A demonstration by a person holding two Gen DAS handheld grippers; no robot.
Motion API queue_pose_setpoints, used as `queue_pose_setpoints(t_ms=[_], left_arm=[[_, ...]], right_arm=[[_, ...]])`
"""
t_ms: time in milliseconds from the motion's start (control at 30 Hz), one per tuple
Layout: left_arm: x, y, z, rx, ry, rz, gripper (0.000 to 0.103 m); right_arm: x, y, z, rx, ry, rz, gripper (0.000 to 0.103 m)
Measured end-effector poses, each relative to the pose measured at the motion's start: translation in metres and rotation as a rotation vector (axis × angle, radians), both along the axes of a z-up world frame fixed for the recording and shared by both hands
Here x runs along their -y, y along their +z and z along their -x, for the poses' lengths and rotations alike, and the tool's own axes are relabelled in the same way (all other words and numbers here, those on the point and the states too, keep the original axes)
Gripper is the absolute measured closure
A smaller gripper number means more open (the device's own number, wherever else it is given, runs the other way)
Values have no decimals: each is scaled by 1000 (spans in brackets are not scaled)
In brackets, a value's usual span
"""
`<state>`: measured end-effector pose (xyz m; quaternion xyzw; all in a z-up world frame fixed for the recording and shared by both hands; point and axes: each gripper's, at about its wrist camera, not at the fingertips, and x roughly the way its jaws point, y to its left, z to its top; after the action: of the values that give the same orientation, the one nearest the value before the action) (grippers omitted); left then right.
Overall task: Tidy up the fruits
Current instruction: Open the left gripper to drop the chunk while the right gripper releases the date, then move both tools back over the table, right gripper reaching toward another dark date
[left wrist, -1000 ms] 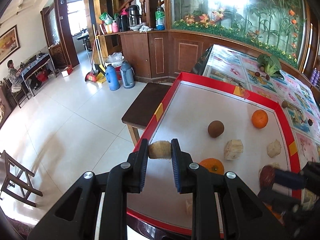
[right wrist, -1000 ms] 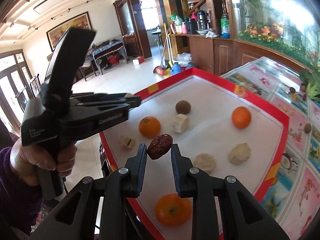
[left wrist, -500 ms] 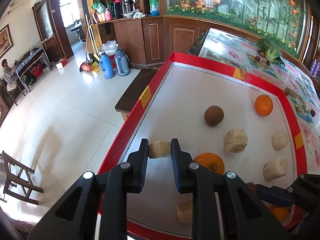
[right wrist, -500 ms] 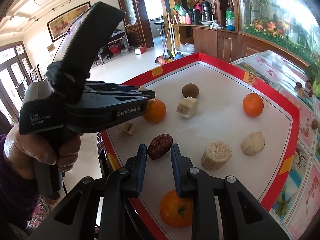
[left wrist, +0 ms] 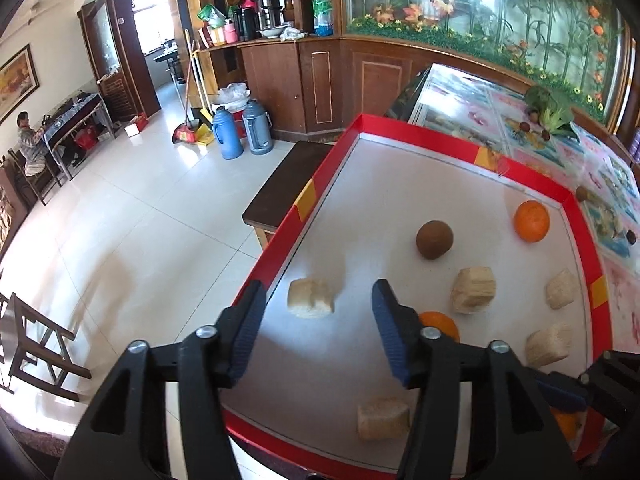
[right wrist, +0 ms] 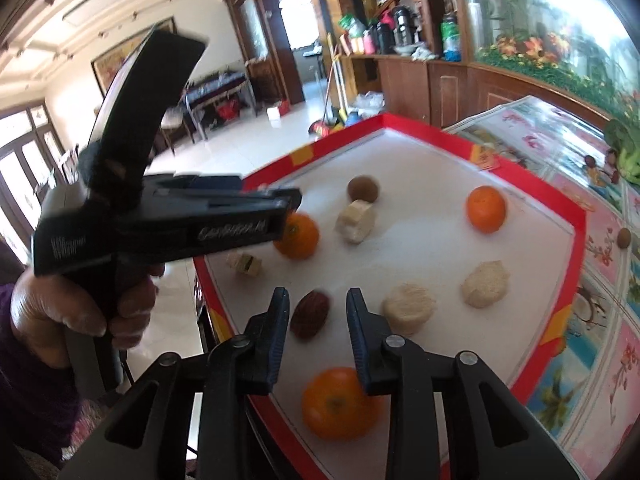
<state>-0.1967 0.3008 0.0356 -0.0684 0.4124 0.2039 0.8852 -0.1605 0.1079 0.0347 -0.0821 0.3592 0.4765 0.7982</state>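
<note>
My left gripper (left wrist: 318, 308) is open; a pale beige chunk (left wrist: 310, 298) lies between its jaws on the white floor of the red-rimmed tray (left wrist: 304, 200). My right gripper (right wrist: 318, 312) is open; a dark red date (right wrist: 310, 314) sits between its jaws, free of both. The left gripper also shows in the right wrist view (right wrist: 280, 206). On the tray lie oranges (right wrist: 485, 209) (right wrist: 298, 236) (right wrist: 338, 404), a brown round fruit (left wrist: 434, 239) and several more beige chunks (left wrist: 474, 290) (right wrist: 408, 308).
A dark wooden stool (left wrist: 284, 188) stands beside the tray's left rim. A patterned tablecloth (right wrist: 600, 264) with small fruits and greens (left wrist: 548, 108) lies to the right. Thermos jugs (left wrist: 240, 132) and a broom stand on the tiled floor beyond.
Both grippers have opened. The left one has let go of the beige chunk and the right one has let go of the date; both pieces now rest on the tray.
</note>
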Motion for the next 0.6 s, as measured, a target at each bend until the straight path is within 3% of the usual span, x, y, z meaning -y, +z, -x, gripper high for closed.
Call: queue_pose_setpoints(t_ms=[100, 300, 600], left_arm=[[8, 7, 1, 21, 4, -34, 29], [36, 25, 3, 78, -26, -96, 18], [98, 32, -13, 70, -167, -149, 15]], right_arm=[[17, 8, -7, 10, -39, -49, 67], [51, 15, -29, -8, -137, -111, 64], [96, 17, -52, -25, -236, -149, 63]])
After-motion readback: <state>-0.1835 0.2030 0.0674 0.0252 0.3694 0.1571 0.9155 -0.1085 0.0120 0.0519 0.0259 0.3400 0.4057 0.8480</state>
